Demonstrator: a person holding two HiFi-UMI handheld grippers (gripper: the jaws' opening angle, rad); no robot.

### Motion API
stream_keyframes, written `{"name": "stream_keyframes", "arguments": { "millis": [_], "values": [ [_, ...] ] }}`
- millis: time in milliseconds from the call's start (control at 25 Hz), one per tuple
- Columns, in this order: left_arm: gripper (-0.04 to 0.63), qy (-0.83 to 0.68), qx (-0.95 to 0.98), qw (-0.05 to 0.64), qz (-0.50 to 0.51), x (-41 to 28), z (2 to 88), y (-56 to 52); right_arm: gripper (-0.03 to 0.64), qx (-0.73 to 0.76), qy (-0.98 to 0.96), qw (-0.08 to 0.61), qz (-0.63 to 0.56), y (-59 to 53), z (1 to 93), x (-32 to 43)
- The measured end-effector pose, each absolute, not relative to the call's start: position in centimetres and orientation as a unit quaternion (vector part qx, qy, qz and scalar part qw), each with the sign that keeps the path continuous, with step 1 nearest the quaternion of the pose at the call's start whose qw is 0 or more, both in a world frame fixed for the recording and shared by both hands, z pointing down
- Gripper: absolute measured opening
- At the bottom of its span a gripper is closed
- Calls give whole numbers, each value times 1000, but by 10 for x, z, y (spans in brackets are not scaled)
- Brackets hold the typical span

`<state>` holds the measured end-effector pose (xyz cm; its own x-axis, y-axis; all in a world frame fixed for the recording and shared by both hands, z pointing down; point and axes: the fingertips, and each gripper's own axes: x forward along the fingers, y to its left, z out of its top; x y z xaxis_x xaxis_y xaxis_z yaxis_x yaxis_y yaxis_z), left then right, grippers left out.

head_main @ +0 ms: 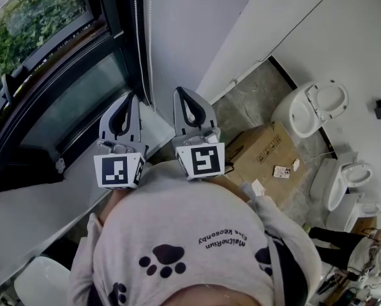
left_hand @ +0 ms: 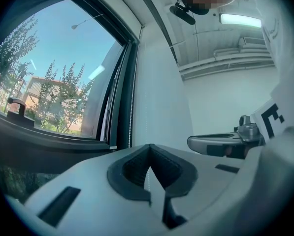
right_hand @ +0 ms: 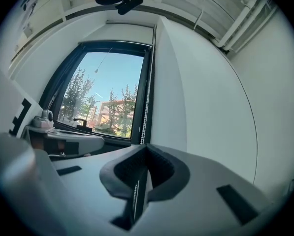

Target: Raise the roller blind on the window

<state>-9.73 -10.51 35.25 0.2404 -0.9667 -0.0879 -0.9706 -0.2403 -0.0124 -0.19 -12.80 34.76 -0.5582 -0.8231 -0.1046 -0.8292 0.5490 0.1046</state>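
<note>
The window (head_main: 43, 62) fills the upper left, and no blind fabric shows over its glass. A white bead chain (head_main: 139, 50) hangs down the dark frame beside the white wall. Both grippers point up at it, side by side. My left gripper (head_main: 129, 95) is shut, and in the left gripper view a thin strand of the chain (left_hand: 147, 177) sits between its closed pads. My right gripper (head_main: 179, 91) is shut on the bead chain (right_hand: 137, 191), which runs out of its jaws and up along the frame (right_hand: 147, 107).
A white sill (head_main: 37, 209) runs below the window, which has a black handle (head_main: 8, 85). On the floor to the right lie a cardboard box (head_main: 267, 155) and white toilets (head_main: 311, 107) (head_main: 343, 180). A grey sweater with paw prints (head_main: 177, 247) fills the foreground.
</note>
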Motion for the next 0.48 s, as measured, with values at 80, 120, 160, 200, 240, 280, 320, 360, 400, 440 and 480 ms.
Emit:
{"name": "stream_keyframes", "arguments": {
  "millis": [80, 120, 160, 200, 240, 280, 320, 360, 400, 440, 480],
  "values": [
    [8, 614, -788, 31, 29, -96, 355, -105, 8, -471, 879, 21, 72, -128, 348, -1],
    [8, 613, -789, 30, 28, -95, 356, -105, 8, -472, 878, 20, 72, -128, 349, 0],
    [8, 612, -790, 29, 27, -94, 358, -104, 8, -473, 878, 20, 72, -127, 349, 1],
    [8, 611, -791, 28, 26, -93, 359, -104, 8, -474, 878, 20, 71, -127, 350, 2],
    [8, 610, -792, 27, 25, -92, 360, -103, 8, -474, 878, 19, 70, -126, 352, 3],
    [8, 609, -792, 27, 25, -92, 361, -103, 8, -474, 878, 18, 70, -126, 353, 3],
    [8, 609, -792, 26, 25, -91, 361, -103, 8, -474, 878, 19, 70, -125, 352, 3],
    [8, 609, -792, 27, 25, -92, 361, -103, 8, -473, 878, 22, 70, -125, 351, 3],
    [8, 610, -792, 27, 26, -92, 361, -103, 8, -472, 879, 25, 70, -125, 351, 2],
    [8, 610, -791, 27, 26, -92, 361, -103, 8, -471, 879, 26, 70, -125, 350, 1],
    [8, 611, -791, 27, 27, -93, 361, -103, 8, -470, 880, 26, 70, -125, 350, 1]
  ]
}}
